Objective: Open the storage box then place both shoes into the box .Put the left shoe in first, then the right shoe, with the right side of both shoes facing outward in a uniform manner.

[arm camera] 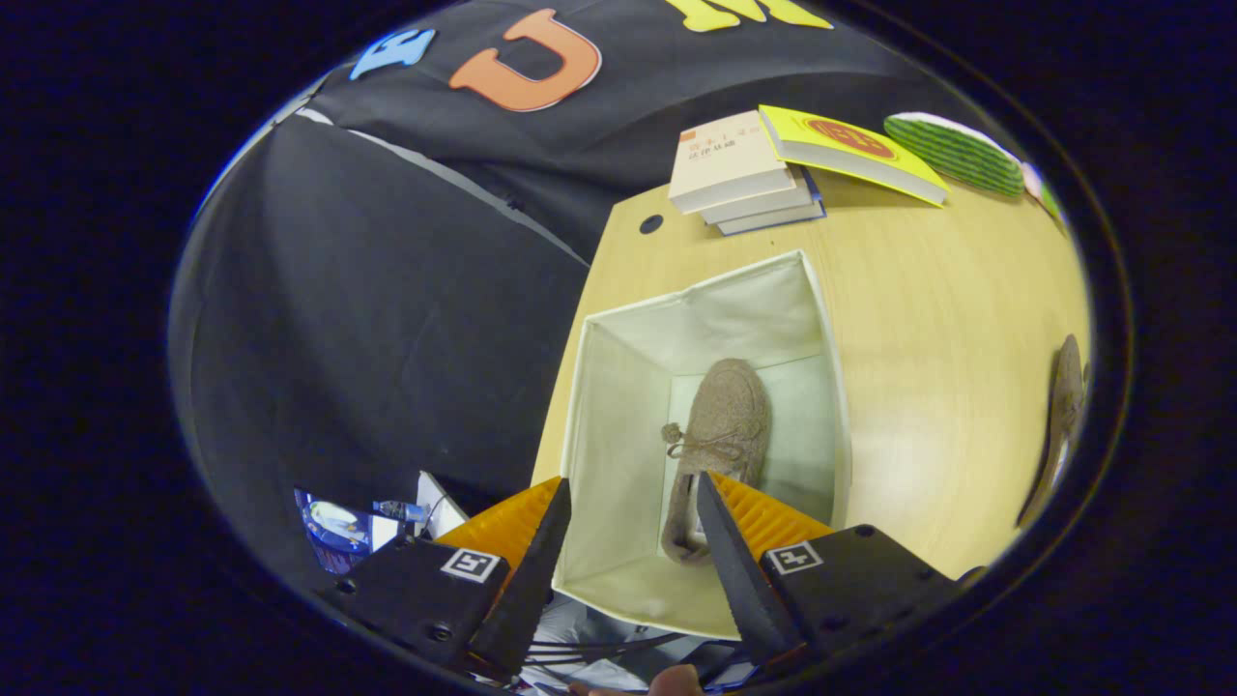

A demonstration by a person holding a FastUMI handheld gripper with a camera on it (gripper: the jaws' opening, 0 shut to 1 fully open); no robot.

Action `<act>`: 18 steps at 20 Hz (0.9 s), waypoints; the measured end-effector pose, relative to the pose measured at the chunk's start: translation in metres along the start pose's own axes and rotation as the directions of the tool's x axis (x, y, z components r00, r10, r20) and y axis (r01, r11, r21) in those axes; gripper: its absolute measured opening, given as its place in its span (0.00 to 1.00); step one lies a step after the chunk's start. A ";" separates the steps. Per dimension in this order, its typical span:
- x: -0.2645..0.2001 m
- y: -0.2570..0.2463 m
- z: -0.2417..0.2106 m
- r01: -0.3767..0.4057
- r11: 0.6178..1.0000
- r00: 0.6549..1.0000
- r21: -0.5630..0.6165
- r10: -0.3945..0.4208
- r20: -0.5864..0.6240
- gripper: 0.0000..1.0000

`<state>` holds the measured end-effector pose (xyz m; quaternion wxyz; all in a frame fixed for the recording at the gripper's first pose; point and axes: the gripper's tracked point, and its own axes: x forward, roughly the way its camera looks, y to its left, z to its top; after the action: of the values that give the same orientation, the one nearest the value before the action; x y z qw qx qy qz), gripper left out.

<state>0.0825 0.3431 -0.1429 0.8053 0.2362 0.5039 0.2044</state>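
Observation:
A white fabric storage box [618, 387] stands open on the wooden table [947, 319], with no lid on it. One brown suede shoe [720, 430] with a bow lace lies on the box floor, toe pointing away from me, against the right wall. My gripper [633, 498] hovers above the box's near rim, open, with nothing between its fingers. The right fingertip [710, 503] overlaps the shoe's heel end in the picture. A second brown shoe [1061, 416] lies on the table far to the right of the box.
Beyond the box a stack of books [739, 174] lies on the table, with a yellow book [850, 150] and a green striped thing [957, 153] beside it. The table's left edge runs beside the box; below it are dark cloth and clutter [362, 522].

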 end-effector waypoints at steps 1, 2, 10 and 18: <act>-0.013 0.000 -0.005 -0.012 1.000 1.000 -0.027 0.012 -0.002 0.85; -0.028 -0.001 -0.007 -0.019 0.998 1.000 -0.061 0.020 0.008 0.85; -0.153 -0.097 0.006 0.148 0.975 0.965 -0.166 -0.105 0.239 0.86; -0.245 -0.217 -0.012 0.319 0.935 0.905 -0.154 -0.253 0.342 0.86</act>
<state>-0.0085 0.0313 -0.1000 0.9171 0.1043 0.3732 0.0940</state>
